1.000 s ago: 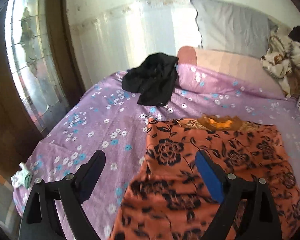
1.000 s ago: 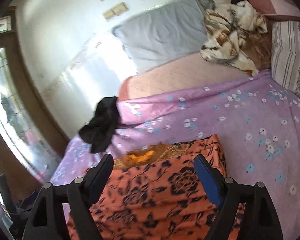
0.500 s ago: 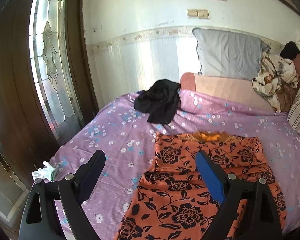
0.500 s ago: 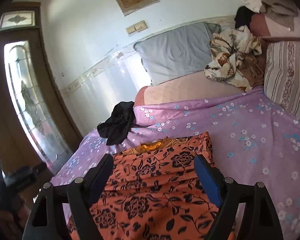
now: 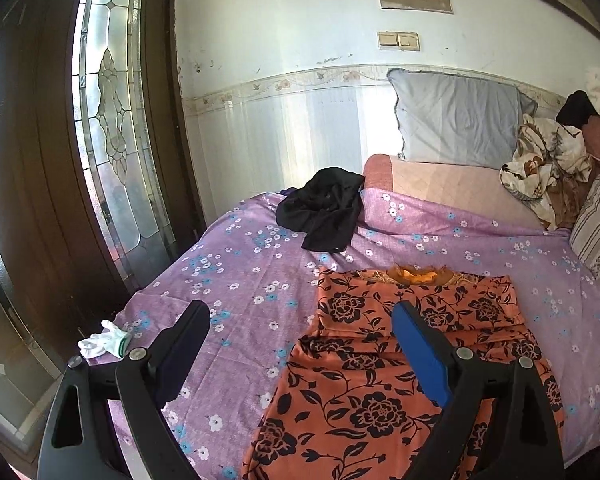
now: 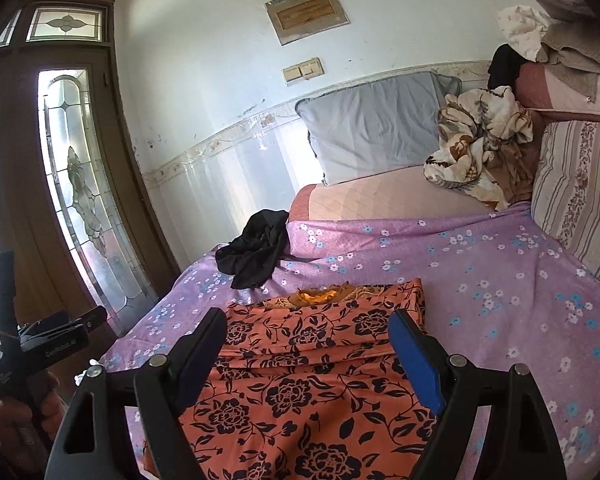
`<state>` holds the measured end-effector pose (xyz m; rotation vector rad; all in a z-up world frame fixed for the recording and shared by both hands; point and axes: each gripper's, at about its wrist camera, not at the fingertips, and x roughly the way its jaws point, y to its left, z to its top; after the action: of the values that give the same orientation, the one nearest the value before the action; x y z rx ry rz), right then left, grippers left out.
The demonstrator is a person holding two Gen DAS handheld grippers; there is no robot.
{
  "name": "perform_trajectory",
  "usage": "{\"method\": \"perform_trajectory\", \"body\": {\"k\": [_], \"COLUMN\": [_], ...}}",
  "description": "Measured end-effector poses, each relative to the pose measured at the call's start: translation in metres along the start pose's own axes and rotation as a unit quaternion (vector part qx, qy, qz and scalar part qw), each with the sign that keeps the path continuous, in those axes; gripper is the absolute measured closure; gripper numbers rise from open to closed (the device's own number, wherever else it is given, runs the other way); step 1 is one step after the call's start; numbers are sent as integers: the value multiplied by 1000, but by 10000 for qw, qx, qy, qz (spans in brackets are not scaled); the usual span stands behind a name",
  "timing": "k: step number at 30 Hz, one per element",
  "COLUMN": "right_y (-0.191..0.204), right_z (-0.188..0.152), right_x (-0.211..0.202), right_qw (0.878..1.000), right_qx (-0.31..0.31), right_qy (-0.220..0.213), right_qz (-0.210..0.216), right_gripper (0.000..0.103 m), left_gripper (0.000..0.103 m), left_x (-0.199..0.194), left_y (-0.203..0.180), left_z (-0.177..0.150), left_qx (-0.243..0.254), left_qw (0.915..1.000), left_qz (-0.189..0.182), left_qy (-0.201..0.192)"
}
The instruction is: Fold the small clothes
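Bedding fills most of what we see: a purple flowered sheet (image 5: 240, 264) covers the bed, with a grey pillow (image 5: 456, 120) propped against the wall behind it. On the sheet lies the orange garment (image 5: 384, 360) with black flowers, spread flat with its top part folded over, its neckline toward the pillow. We hold both tools above its near end. Our left gripper (image 5: 300, 344) has its fingers spread wide, holding nothing, and our right gripper (image 6: 306, 344) is likewise spread and empty. A crumpled black garment (image 5: 324, 208) sits farther back near the bed's edge. A white glove (image 5: 102, 344) lies at the sheet's near left corner.
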<state>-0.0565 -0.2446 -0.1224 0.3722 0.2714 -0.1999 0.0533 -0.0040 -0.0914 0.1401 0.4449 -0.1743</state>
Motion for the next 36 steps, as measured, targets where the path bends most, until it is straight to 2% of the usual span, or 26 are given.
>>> {"method": "perform_trajectory", "body": {"k": [4,9,12,14,19,21,23,25,26,27,28,29,30,31,34,35,36], "right_y": [2,-12,-36,-55,-101,-118,-127,-126,-121,-121,-117,-113,-109,-107,-104,-103,-101], "right_z": [-3,-17,-32,-44,-84,-101,-112,-117,-118,-118,-119,-120,-122,-125,-139,-143,-150], "right_x": [1,5,13,21,25,27,26,26,33,33,37,43,48,52,63,66,68], "right_qw": [9999,9986,9945,9881,9674,9550,9485,9475,9444,9444,9420,9396,9372,9350,9264,9241,9183], "right_qx": [-60,-43,272,505,989,1322,1525,1585,1566,1566,1521,1445,1358,1309,1190,1085,860], "right_qy": [131,517,998,1415,2199,2510,2640,2638,2714,2714,2785,2852,2893,2913,3064,3134,3263], "right_qz": [36,-55,-190,-341,-775,-869,-865,-862,-1001,-1001,-1090,-1221,-1397,-1541,-1838,-1900,-2068], "right_gripper": [18,18,18,18,18,18,18,18,18,18,18,18,18,19,22,32,40], "left_gripper": [11,11,11,11,11,11,11,11,11,19,38,49,66,73,73,73,65], "left_x": [5,31,59,79,109,113,116,117,117,116,115,117,119,120,121,121,120], "left_y": [4,21,38,55,88,95,98,95,92,90,86,84,83,84,88,90,90], "left_z": [-8,-38,-67,-94,-144,-154,-164,-170,-171,-171,-173,-174,-175,-179,-183,-184,-184], "left_qx": [18,30,-34,-164,-567,-695,-763,-732,-692,-653,-592,-540,-532,-601,-716,-740,-769], "left_qw": [9998,9966,9886,9782,9523,9458,9413,9424,9443,9459,9472,9466,9448,9415,9386,9385,9382], "left_qz": [-17,94,161,233,362,392,422,361,297,228,144,69,-13,-129,-189,-219,-246], "left_qy": [181,817,1500,2059,2975,3149,3262,3244,3205,3169,3147,3178,3234,3315,3369,3364,3365]}}
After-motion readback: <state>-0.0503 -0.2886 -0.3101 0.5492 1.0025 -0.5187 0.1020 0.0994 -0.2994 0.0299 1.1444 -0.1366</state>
